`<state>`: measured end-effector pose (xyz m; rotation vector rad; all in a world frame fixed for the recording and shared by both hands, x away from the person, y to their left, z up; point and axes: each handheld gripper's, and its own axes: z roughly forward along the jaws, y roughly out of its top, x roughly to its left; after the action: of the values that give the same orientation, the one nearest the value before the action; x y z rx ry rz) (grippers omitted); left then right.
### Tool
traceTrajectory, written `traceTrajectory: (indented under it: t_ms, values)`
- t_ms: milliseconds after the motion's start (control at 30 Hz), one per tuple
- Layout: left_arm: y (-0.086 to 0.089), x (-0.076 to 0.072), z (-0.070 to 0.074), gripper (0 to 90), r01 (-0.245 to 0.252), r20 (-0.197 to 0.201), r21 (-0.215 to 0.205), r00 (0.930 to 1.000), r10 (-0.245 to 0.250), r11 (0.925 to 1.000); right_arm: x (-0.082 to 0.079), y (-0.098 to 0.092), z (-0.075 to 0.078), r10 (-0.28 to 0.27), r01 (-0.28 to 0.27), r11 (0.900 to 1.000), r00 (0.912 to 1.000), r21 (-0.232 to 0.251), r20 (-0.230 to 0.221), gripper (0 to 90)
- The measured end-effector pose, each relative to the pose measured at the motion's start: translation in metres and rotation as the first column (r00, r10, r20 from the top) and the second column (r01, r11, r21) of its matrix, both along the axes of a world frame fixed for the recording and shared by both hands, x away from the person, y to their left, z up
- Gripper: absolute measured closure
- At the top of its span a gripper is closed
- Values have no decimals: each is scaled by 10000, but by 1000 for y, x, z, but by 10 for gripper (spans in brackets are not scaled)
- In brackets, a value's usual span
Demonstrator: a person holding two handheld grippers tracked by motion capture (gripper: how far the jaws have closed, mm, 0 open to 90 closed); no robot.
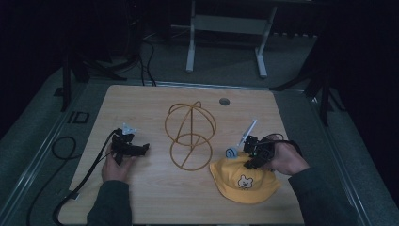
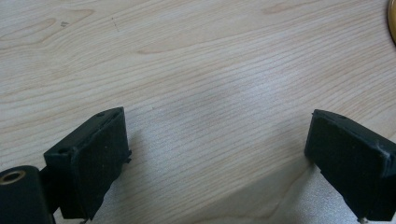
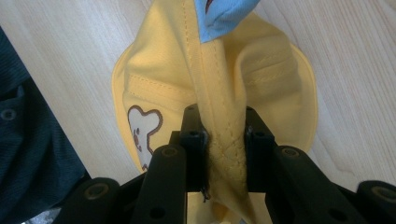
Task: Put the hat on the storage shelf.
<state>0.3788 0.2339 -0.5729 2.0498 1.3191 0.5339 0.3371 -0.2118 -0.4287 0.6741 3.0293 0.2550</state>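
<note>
Right gripper (image 3: 223,140) pinching a fold of yellow hat (image 3: 168,70) between its jaws; left gripper (image 2: 217,154) wide apart over bare table (image 2: 201,56).

A yellow child's hat (image 1: 244,181) lies near the front right corner of the table (image 1: 155,197), its brim spread flat on the pale wood and reaching close to the front edge. A small white bear face with a brown outline (image 3: 142,133) is stitched on the crown, on the side turned toward the front edge. A light blue piece of cloth (image 3: 224,16) sits at the hat's far side. The soft crown is gathered into a raised, stitched fold (image 3: 224,140), pinched between the two black jaws of the right gripper (image 3: 224,149), while the rest of the fabric sags around it in loose creases.
</note>
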Motion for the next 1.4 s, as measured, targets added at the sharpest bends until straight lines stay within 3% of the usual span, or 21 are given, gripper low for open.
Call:
traceTrajectory:
  t_ms: [633,967,1400]
  values:
    - [0,0,0,61,0,4,2,10000,0,10000,-1,-5,32,299,-306,9989,9993,368,201,751]
    - [0,0,0,61,18,-9,30,10000,-18,10000,-2,3,49,574,-581,9979,9981,298,237,754]
    - [0,0,0,61,19,-14,31,10000,-19,10000,-11,-1,72,574,-603,9972,9963,439,634,753]
